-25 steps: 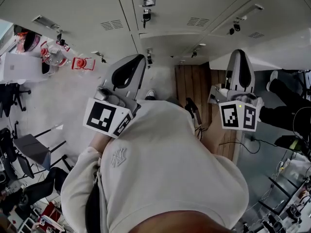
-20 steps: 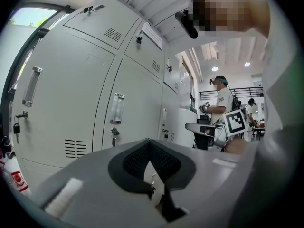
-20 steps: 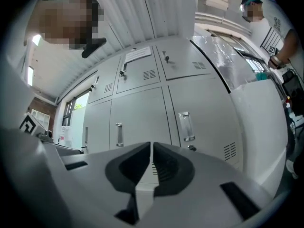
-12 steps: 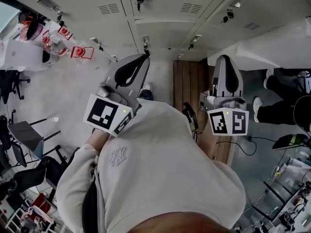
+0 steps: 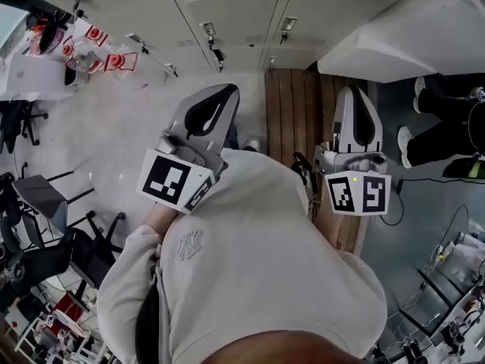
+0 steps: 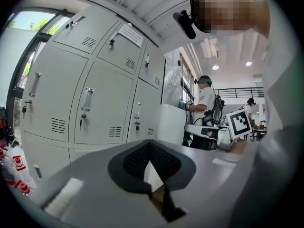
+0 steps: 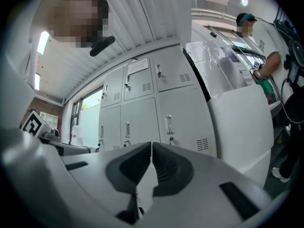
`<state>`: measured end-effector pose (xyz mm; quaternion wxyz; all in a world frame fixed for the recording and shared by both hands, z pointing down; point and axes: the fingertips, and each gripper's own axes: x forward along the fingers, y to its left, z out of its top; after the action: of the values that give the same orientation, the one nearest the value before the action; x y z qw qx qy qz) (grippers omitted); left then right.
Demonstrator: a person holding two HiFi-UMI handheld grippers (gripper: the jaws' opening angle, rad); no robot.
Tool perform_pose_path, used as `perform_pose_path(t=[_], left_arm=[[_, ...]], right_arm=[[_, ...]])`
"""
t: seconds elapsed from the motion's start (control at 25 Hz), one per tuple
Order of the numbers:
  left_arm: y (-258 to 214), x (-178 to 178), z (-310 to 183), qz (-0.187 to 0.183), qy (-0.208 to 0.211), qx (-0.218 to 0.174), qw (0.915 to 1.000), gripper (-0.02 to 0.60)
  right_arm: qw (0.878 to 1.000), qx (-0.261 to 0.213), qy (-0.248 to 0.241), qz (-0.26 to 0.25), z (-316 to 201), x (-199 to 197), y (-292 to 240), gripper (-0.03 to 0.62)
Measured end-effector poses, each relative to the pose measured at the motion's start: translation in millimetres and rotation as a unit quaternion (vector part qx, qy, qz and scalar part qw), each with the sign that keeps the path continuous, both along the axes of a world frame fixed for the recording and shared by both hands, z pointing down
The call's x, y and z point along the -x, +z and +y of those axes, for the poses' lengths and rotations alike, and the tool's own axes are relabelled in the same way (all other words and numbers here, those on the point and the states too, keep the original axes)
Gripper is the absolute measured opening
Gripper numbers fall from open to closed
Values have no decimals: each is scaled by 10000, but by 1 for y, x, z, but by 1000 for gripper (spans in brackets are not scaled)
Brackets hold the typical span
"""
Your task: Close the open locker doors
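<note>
A bank of grey lockers [image 5: 227, 6] runs along the top of the head view, the doors I can see on it closed and latched. One door [image 5: 413, 29] stands swung open at the upper right. My left gripper [image 5: 220, 89] and right gripper [image 5: 356, 89] are both held out in front of my chest, short of the lockers, touching nothing. In the left gripper view the left gripper [image 6: 149, 144] is shut and empty, facing the lockers [image 6: 90, 103] with the open door [image 6: 172, 123] edge-on. In the right gripper view the right gripper [image 7: 151, 146] is shut and empty, the open door [image 7: 240, 122] to its right.
Office chairs [image 5: 38, 211] and red-and-white items [image 5: 91, 48] sit at the left. A wooden floor strip [image 5: 295, 112] runs under the grippers. A person's legs [image 5: 439, 127] and cables [image 5: 417, 180] are at the right. A person in a white shirt [image 6: 205, 101] stands beyond the open door.
The lockers have slid toward the top of the head view as I drew back. The right gripper has moved left and lower; the left gripper stays about where it was. Both stay shut.
</note>
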<state>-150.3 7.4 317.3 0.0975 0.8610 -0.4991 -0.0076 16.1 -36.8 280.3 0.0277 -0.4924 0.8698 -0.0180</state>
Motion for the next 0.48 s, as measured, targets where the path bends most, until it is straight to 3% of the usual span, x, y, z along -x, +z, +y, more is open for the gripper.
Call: perform_pose_path(t=[0.48], left_arm=[[-15, -21, 15, -151, -46, -239, 9996, -2]], right_arm=[[9998, -30, -138, -142, 28, -14, 3, 17]])
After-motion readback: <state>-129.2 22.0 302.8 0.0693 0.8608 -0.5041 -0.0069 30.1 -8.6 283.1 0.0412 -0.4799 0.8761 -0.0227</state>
